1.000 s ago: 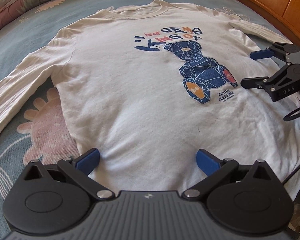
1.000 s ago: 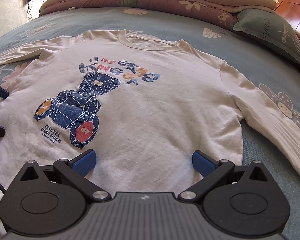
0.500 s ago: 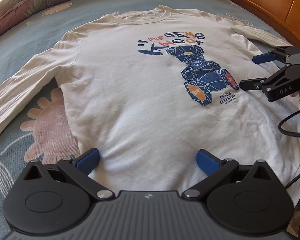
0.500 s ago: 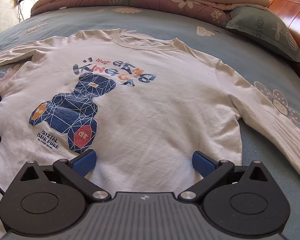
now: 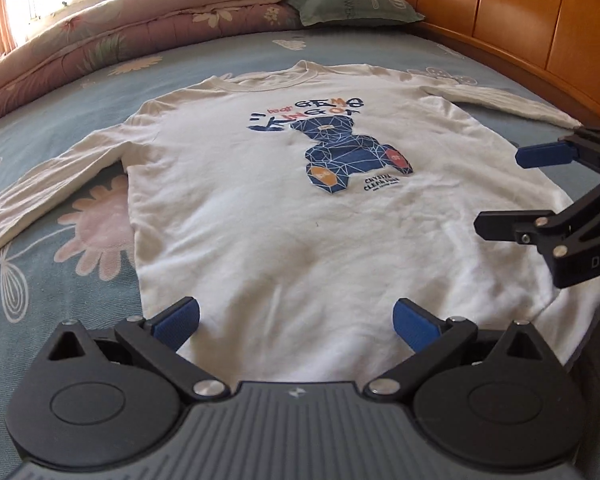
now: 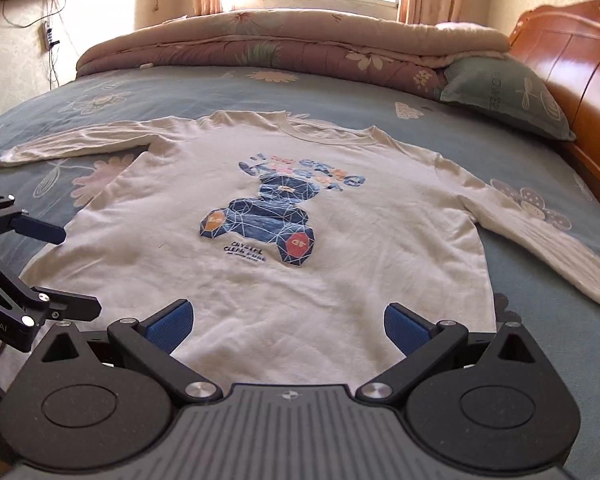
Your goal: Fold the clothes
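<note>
Left wrist view: the left gripper [image 5: 296, 320] has tipped up and drawn back from the hem, so the quilt [image 5: 140, 24] and headboard [image 5: 520, 20] now show; its fingers stay spread, empty. The white shirt [image 5: 300, 220] lies flat, print up, on the bed [image 5: 52, 272]. Right wrist view: the right gripper [image 6: 286, 326] has lifted likewise, fingers spread wide over the hem, gripping nothing. I judge smoothing done and the first fold still unstarted.
</note>
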Tool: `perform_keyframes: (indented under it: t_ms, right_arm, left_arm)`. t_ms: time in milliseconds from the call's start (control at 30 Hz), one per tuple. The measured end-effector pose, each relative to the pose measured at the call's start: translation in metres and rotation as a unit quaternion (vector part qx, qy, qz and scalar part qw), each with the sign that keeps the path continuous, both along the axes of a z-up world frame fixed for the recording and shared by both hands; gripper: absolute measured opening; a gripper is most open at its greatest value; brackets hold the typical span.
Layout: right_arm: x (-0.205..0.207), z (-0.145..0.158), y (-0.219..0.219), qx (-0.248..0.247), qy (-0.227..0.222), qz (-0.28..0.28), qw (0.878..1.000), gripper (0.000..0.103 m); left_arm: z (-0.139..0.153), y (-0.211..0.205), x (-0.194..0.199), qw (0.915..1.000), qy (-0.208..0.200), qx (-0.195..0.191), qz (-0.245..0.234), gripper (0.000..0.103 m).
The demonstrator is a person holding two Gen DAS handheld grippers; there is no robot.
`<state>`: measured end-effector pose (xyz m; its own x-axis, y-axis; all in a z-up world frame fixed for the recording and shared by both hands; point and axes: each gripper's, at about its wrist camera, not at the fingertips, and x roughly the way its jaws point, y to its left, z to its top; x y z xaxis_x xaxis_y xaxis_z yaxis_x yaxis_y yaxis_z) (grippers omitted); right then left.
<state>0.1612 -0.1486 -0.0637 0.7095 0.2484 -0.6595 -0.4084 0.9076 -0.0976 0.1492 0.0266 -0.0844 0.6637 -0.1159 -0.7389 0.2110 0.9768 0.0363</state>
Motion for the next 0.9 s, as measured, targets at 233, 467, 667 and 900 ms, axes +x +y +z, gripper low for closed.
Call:
perform_keyframes:
  t_ms: [233, 467, 667, 900]
  right_arm:
    - [-0.019, -0.031, -0.009, 0.019, 0.065, -0.036, 0.997, 0.103]
    - [-0.03, -0.034, -0.019, 0.039, 0.063, -0.047, 0.996, 0.103]
    - [-0.03, -0.035, -0.019, 0.04, 0.058, -0.047, 0.996, 0.103]
    - [-0.031, -0.034, -0.02, 0.043, 0.065, -0.053, 0.996, 0.103]
  left_arm:
    - [-0.009, -0.003, -0.015, 0.9998, 0.009, 0.003, 0.017, 0.103]
    - [0.0, -0.001, -0.026, 0.9987, 0.046, 0.008, 0.023, 0.102]
    - [0.025, -0.008, -0.014, 0.9992, 0.014, -0.011, 0.036, 0.102]
    - [-0.009, -0.028, -0.015, 0.9991, 0.027, -0.005, 0.033, 0.102]
